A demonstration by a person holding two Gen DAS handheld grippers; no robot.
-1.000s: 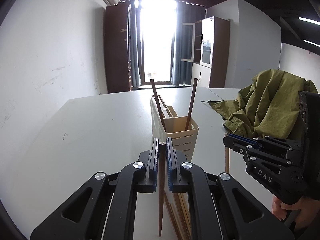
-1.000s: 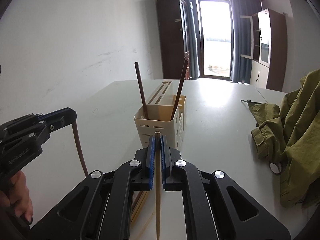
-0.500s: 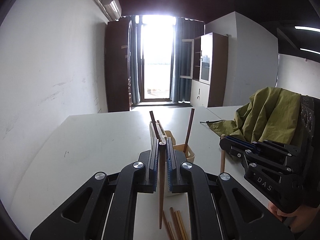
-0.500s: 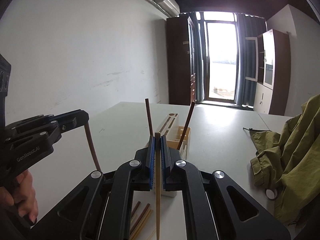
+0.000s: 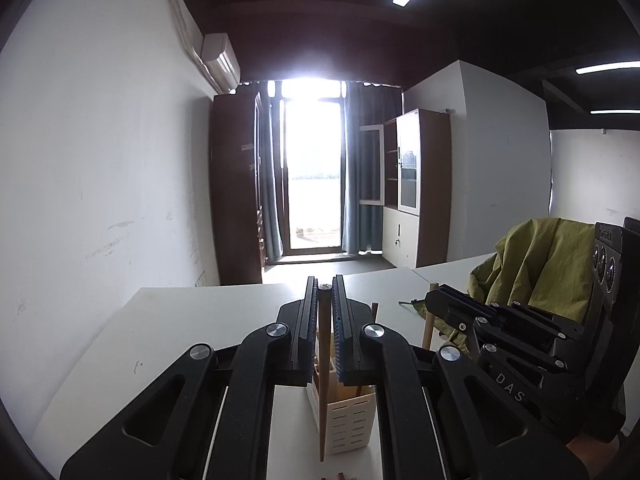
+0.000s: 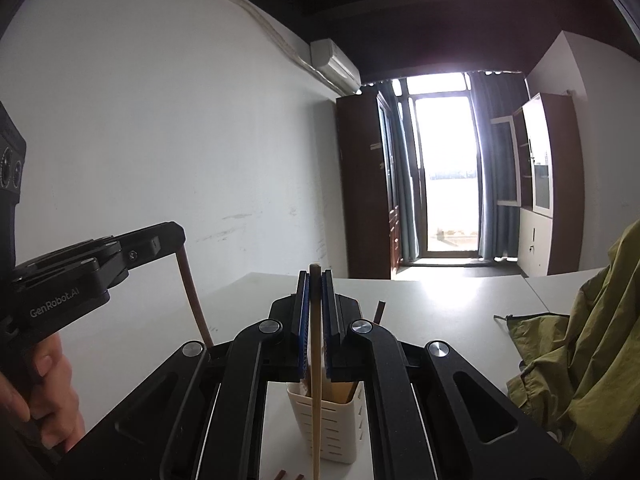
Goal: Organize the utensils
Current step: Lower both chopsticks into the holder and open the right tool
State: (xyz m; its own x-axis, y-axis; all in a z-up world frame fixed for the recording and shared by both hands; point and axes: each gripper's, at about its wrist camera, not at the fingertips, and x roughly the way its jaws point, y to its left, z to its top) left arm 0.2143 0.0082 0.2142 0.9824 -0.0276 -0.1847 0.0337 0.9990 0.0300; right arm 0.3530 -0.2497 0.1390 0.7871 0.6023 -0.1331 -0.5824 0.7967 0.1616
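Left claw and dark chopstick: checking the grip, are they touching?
Touching. The left wrist view shows the left claw shut on the dark chopstick, pads against both sides.

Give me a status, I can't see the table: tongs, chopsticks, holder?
Left tongs shut on dark chopstick. Right tongs shut on light chopstick. Both hang above the cream holder. Green jacket alongside, not blocking.
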